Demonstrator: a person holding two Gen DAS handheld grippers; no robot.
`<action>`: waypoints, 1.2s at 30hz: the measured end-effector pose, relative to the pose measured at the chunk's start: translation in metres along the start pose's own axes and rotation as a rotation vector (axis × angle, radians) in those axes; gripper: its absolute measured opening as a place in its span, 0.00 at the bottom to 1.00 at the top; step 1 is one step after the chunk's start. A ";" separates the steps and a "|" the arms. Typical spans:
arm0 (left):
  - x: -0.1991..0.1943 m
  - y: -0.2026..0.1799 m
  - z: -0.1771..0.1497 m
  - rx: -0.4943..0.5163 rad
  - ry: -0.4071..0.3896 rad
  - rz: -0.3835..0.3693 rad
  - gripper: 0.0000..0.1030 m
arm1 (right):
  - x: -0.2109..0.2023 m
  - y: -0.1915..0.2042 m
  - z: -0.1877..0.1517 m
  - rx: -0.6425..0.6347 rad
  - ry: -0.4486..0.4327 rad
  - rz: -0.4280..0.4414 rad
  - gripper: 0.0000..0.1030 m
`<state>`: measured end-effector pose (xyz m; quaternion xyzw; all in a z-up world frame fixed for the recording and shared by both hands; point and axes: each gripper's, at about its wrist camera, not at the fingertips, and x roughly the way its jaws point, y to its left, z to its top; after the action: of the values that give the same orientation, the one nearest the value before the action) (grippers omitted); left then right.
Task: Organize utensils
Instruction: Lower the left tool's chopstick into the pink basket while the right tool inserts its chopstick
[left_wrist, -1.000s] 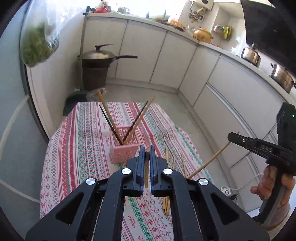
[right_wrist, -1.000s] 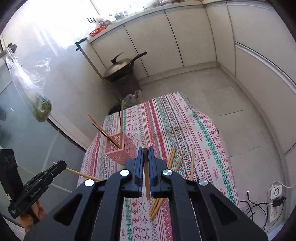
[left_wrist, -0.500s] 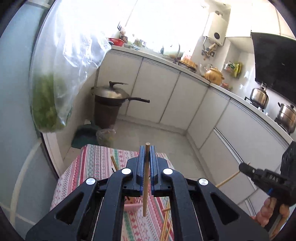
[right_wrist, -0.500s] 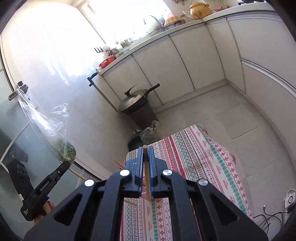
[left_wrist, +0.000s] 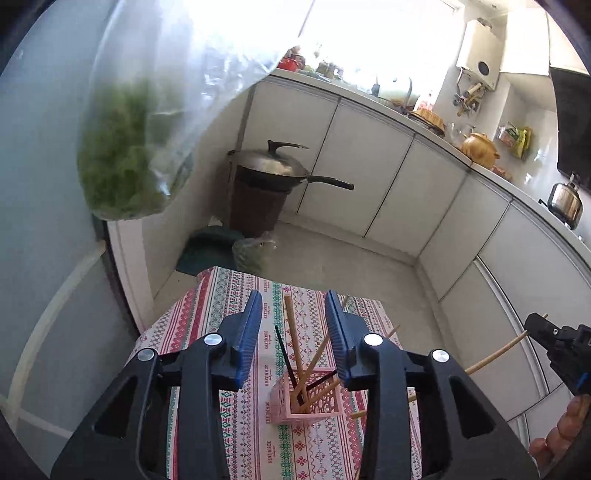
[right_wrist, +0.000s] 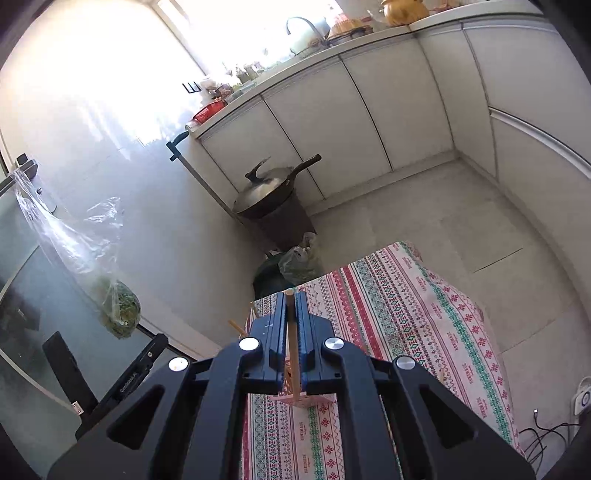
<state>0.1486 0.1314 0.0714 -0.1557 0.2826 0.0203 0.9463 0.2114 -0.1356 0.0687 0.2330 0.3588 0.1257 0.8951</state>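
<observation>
The left tongs (left_wrist: 293, 332) are opening above the pink basket (left_wrist: 308, 400) of chopsticks at six o'clock on the tabletop (left_wrist: 229, 291), pinching nothing, while the right tongs (right_wrist: 291, 306) clamp one wooden chopstick (right_wrist: 292, 354).

daylit, blown-out glare from window (left_wrist: 369, 40); strong fisheye bending and dark vignette at edges; hanging bag (left_wrist: 125, 147) blurred.
</observation>
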 end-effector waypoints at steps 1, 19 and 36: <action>-0.005 0.005 0.000 -0.016 -0.001 0.003 0.38 | 0.002 0.002 -0.001 -0.001 -0.003 -0.003 0.05; -0.006 0.013 -0.014 -0.018 0.065 -0.001 0.45 | 0.095 0.039 -0.038 -0.064 0.035 -0.056 0.12; -0.022 -0.035 -0.033 0.168 -0.012 0.063 0.65 | 0.039 0.061 -0.079 -0.370 -0.082 -0.237 0.33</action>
<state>0.1170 0.0896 0.0675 -0.0665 0.2824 0.0269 0.9566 0.1800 -0.0424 0.0269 0.0258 0.3181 0.0735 0.9449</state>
